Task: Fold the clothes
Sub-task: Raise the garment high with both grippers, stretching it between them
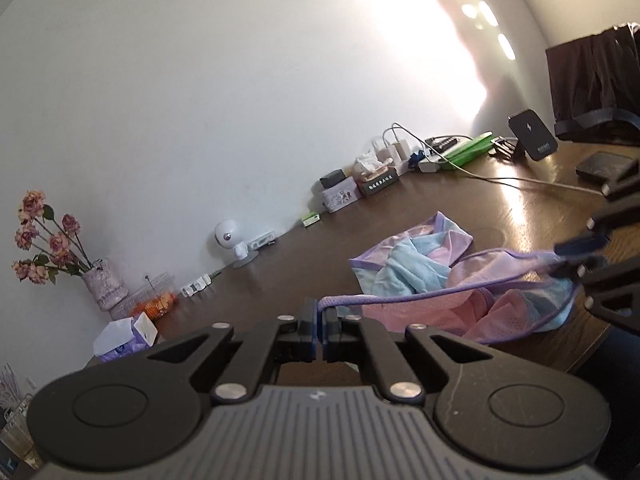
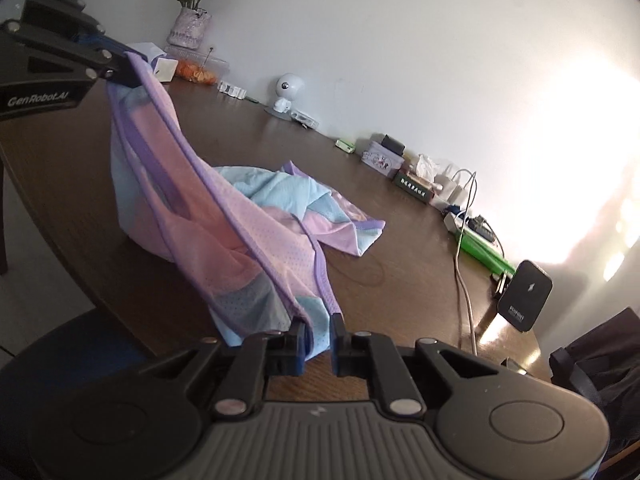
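A pink, light blue and purple mesh garment (image 1: 424, 264) lies partly bunched on the dark wooden table (image 1: 304, 256). My left gripper (image 1: 321, 320) is shut on its purple hem. My right gripper (image 2: 319, 334) grips the garment's other edge, with cloth between its fingers. The purple hem is stretched taut between the two grippers, lifted above the table. In the right wrist view the garment (image 2: 224, 224) hangs from the left gripper (image 2: 120, 68) at upper left. The right gripper (image 1: 576, 260) also shows at the right edge of the left wrist view.
Along the wall stand a vase of dried roses (image 1: 105, 288), a tissue box (image 1: 120, 340), a small white camera (image 1: 232, 240), tins (image 1: 340, 196), chargers with cables (image 1: 396, 148), a green case (image 1: 472, 148) and a black charging stand (image 1: 534, 134). A dark bag (image 1: 592, 80) sits at right.
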